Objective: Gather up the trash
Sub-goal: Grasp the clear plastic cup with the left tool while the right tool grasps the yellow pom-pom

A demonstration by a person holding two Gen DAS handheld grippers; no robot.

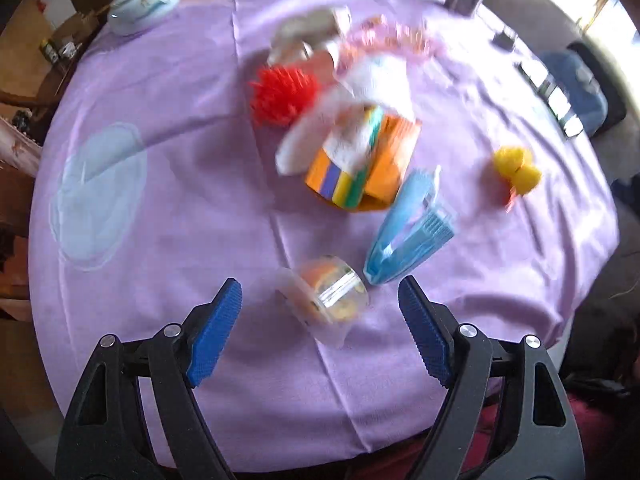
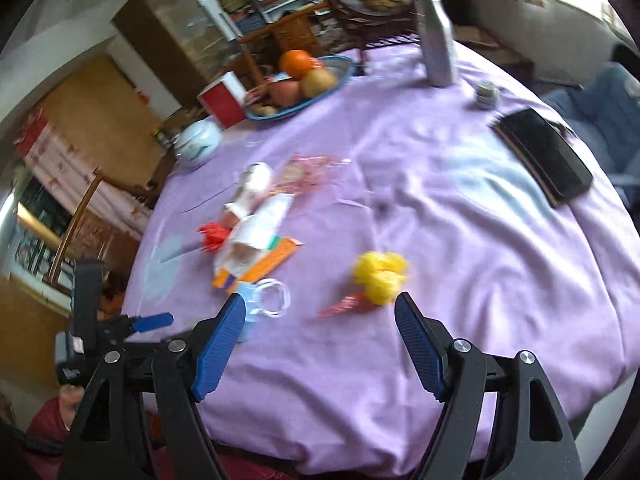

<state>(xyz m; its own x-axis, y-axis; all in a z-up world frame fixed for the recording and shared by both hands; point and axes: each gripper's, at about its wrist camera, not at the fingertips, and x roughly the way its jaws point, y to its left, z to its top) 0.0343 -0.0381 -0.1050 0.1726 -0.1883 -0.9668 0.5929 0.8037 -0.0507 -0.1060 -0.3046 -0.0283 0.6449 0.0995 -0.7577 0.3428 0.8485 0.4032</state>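
Both grippers spread wide and holding nothing, hanging over a trash-littered surface.

Left wrist view: left gripper [image 1: 320, 308] has its jaws apart, with a clear plastic cup [image 1: 324, 300] lying on its side right between the fingertips, not pinched. Just beyond the right fingertip sits a blue face mask [image 1: 408, 228]. Further out is a pile with an orange carton [image 1: 360, 168] and white wrappers, a red fuzzy ball [image 1: 280, 96] to the left of it, and a yellow fuzzy thing [image 1: 516, 172] off to the right, all on the purple-clothed surface [image 1: 180, 200]. Right wrist view: right gripper [image 2: 320, 324] is also open and empty; the yellow fuzzy thing [image 2: 380, 274] is just ahead between the fingertips, the mask [image 2: 256, 300] peeks out by the left fingertip, and the left gripper [image 2: 152, 322] shows at far left. It's all a bit blurry.
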